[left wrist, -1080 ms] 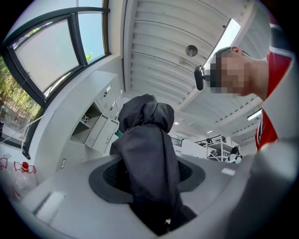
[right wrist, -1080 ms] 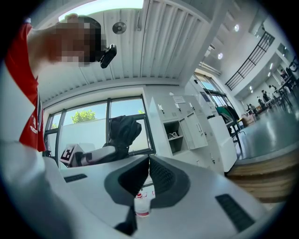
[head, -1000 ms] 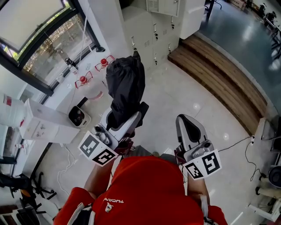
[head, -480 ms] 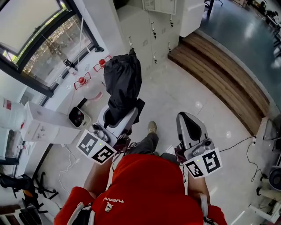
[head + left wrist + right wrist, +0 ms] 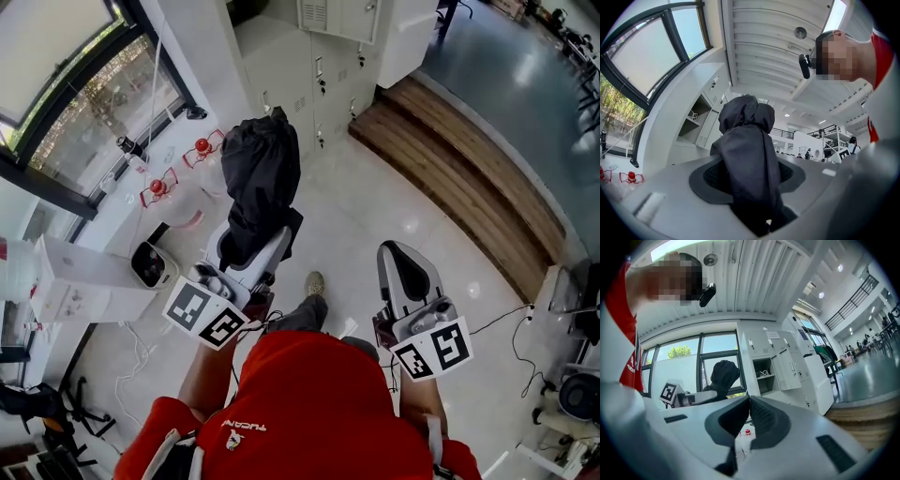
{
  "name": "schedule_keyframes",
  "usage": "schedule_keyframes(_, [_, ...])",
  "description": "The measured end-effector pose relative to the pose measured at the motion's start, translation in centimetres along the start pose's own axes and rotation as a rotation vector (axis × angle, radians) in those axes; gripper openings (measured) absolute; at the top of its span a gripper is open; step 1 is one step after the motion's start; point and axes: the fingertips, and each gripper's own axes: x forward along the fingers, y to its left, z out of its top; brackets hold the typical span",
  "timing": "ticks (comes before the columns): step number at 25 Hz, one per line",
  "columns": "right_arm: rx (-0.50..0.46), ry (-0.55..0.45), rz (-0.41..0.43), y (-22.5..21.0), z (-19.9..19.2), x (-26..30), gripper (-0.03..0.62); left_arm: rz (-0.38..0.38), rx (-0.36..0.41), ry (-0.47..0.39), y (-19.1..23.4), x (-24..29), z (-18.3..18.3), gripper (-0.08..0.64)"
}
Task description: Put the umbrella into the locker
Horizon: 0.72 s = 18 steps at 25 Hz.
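My left tongs (image 5: 265,242) are clamped on the umbrella (image 5: 262,173). The pads press its black fabric near the lower end, so the bundled bulk stands up and forward of the jaws. I judge that this grip puts the long end in front, ready to go into a compartment first. My right tongs (image 5: 405,270) are pressed together with nothing between them. They are held level at my right side, beside the left pair, I think simply out of the way or in reserve for a door. Beyond both, across the floor (image 5: 375,206), the lockers (image 5: 328,47) stand against the wall next to the window (image 5: 84,103). In the right gripper view one compartment (image 5: 763,373) stands open, with a cord-like thing inside. The umbrella is well apart from it, so the carry is unfinished and the insertion has not begun.
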Motion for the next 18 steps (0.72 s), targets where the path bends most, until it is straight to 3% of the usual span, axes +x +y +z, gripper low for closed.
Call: schedule_keyframes(18, [-0.008,0.069,0.066,-8.7,-0.5,19.7,0.003,0.027,0.014,0.007,14.7,13.3,2.0,0.227])
